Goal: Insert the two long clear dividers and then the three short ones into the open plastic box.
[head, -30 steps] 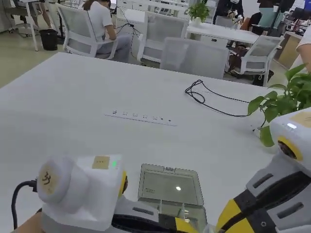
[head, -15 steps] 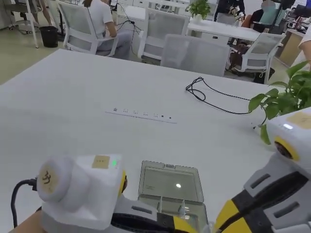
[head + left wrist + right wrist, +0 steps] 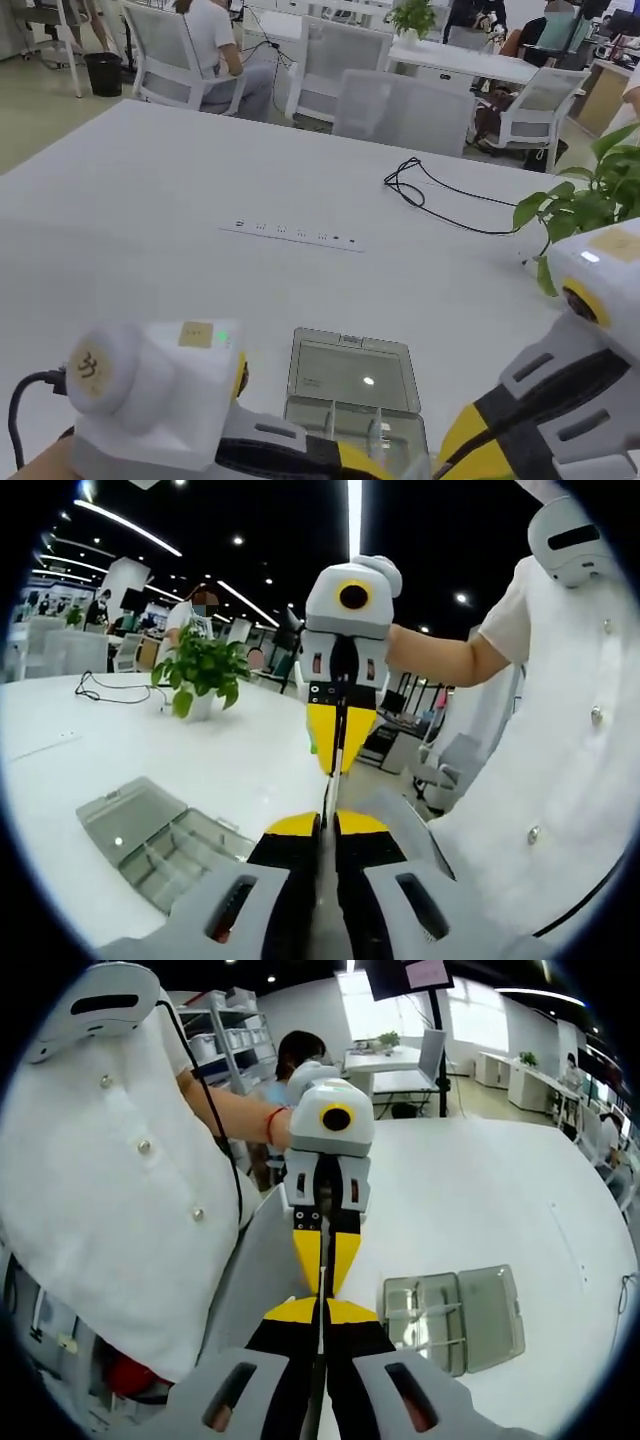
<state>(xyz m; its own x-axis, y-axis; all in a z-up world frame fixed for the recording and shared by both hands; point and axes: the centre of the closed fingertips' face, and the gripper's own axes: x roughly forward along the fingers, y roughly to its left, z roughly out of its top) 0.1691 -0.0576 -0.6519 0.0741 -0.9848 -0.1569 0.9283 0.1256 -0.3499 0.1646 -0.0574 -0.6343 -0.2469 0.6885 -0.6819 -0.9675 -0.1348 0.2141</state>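
The plastic box point(image 3: 312, 426) lies open on the white table point(image 3: 150, 220), at 6 o'clock in the head view, close to the near edge. Its clear lid point(image 3: 345, 372) is folded back flat toward 12 o'clock. Clear partitions already stand inside the tray. The box sits at 8 o'clock in the left gripper view and at 4 o'clock in the right gripper view.

Above and nearer than the box, the two grippers point at each other, almost tip to tip, in front of the person's white buttoned shirt point(image 3: 110, 1190). The left gripper point(image 3: 326, 820) has its yellow-tipped jaws clenched to a narrow slit. The right gripper point(image 3: 322, 1304) is clenched the same way. A thin clear divider point(image 3: 329, 786), seen edge-on, runs from one pair of jaws to the other, pinched at both ends; its length cannot be judged.

In the head view the left gripper's white body is at 7 o'clock and the right's at 4 o'clock. Both are angled inward over the box. A bare forearm point(image 3: 440, 660) reaches in behind the right gripper.

Farther out on the table are a white power strip point(image 3: 295, 237) at the centre, a looped black cable point(image 3: 420, 195) at 1 o'clock and a leafy plant point(image 3: 590, 195) at 3 o'clock. Beyond are office chairs and a seated person point(image 3: 210, 40).
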